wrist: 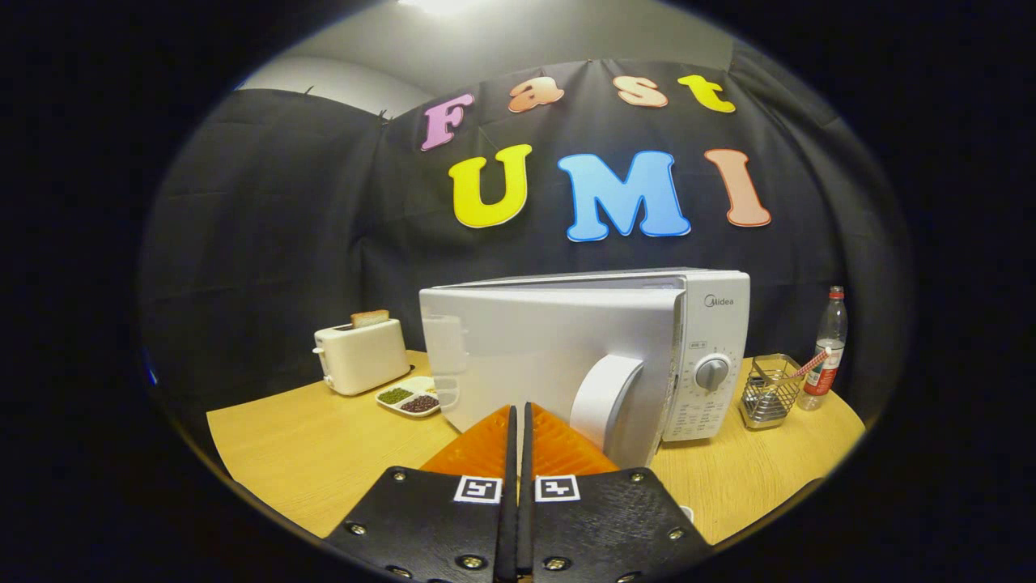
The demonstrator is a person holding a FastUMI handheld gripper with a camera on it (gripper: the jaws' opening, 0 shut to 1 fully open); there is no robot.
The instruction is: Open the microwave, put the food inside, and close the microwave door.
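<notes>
**White microwave door standing ajar, fingers closed together**

White and boxy, the microwave (688, 356) is sitting on the wooden table (324, 453), its door (550, 356) swinging part-way open just ahead of the gripper (518, 421). The two fingers are pressing together with nothing between them, pointing at the door's face beside the curved handle (603, 397). A toaster (360, 356) and a divided dish (409, 397) are sitting beyond the door.

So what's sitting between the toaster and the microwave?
In the gripper view, a white divided dish of beans sits between the white toaster and white microwave.
</notes>
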